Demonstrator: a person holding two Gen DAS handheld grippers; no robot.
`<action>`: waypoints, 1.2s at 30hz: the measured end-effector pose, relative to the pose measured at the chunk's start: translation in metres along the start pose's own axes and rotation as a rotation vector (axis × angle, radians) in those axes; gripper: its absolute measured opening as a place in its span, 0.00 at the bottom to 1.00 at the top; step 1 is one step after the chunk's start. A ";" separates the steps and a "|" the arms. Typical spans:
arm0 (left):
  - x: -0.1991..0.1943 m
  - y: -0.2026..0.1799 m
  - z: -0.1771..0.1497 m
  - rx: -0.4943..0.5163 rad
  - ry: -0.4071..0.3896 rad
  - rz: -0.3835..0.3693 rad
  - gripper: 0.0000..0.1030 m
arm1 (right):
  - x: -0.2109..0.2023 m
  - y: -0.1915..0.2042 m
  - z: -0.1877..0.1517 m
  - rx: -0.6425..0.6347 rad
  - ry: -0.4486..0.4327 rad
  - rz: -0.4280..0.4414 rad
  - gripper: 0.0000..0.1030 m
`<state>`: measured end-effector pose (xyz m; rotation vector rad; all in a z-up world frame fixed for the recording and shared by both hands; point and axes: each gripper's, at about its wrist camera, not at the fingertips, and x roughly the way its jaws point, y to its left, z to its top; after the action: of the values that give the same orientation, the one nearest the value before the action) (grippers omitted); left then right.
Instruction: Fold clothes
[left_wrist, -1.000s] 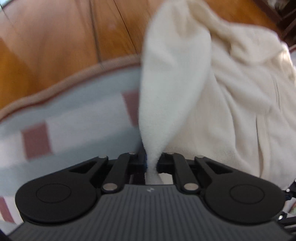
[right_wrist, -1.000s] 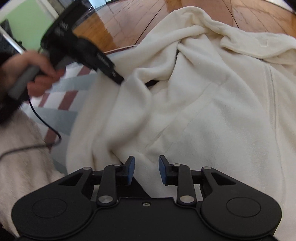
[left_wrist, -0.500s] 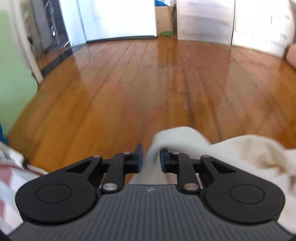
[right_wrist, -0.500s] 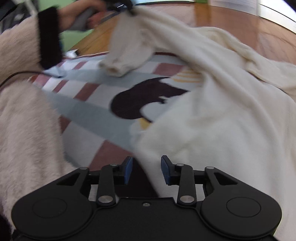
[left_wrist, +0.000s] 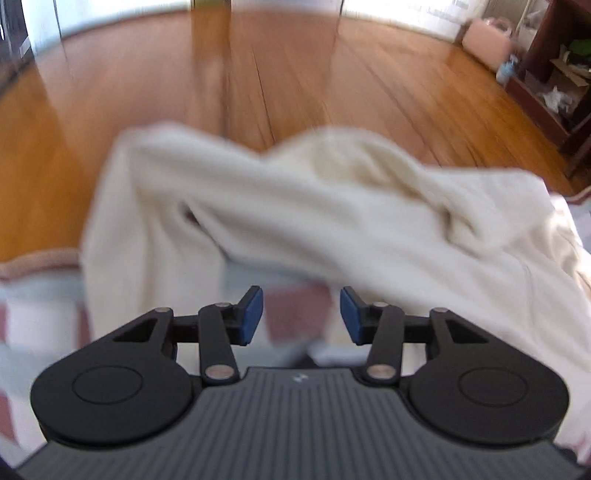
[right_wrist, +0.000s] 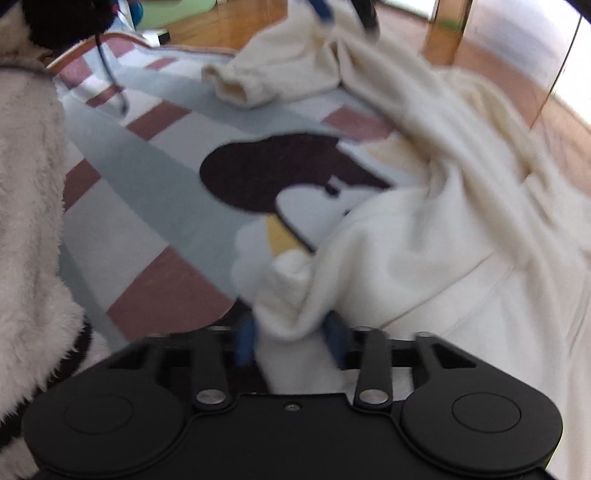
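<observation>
A cream fleece garment (left_wrist: 332, 206) lies crumpled on a patterned rug (left_wrist: 40, 295), one sleeve stretched toward the left. My left gripper (left_wrist: 301, 317) hovers just in front of it, open, with nothing between its blue pads (left_wrist: 251, 317). In the right wrist view the garment (right_wrist: 443, 240) covers the right side, and its sleeve cuff (right_wrist: 236, 88) rests on the rug at the far end. My right gripper (right_wrist: 290, 343) stands open, with a bunched corner of the garment (right_wrist: 291, 291) lying between its fingers. The left gripper's fingertips (right_wrist: 321, 9) show blurred at the top edge, above the sleeve.
The rug (right_wrist: 155, 192) has grey, white and dusty-red stripes and a dark penguin picture (right_wrist: 258, 173). Wooden floor (left_wrist: 332, 74) lies beyond it. A dark shelf unit (left_wrist: 554, 74) stands at the far right. A person's fluffy sleeve (right_wrist: 29, 184) and a thin cable (right_wrist: 110, 74) are at the left.
My left gripper has let go of the sleeve and opened; the sleeve now lies stretched out on the rug. My right gripper has moved onto the garment's corner, which now sits between its fingers.
</observation>
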<state>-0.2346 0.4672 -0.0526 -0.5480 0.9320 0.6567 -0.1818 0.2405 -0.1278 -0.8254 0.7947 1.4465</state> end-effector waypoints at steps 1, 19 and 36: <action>-0.001 -0.010 -0.010 -0.003 0.009 -0.015 0.42 | -0.007 -0.007 -0.001 0.039 -0.037 -0.030 0.11; 0.049 -0.095 -0.068 0.013 0.111 -0.295 0.43 | -0.092 -0.142 -0.068 1.077 -0.322 -0.128 0.35; 0.069 -0.127 -0.040 0.123 0.110 -0.384 0.57 | -0.114 -0.125 -0.087 0.831 -0.328 0.086 0.41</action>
<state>-0.1349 0.3724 -0.1127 -0.6359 0.9303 0.2242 -0.0518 0.1121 -0.0743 0.0767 1.0620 1.1217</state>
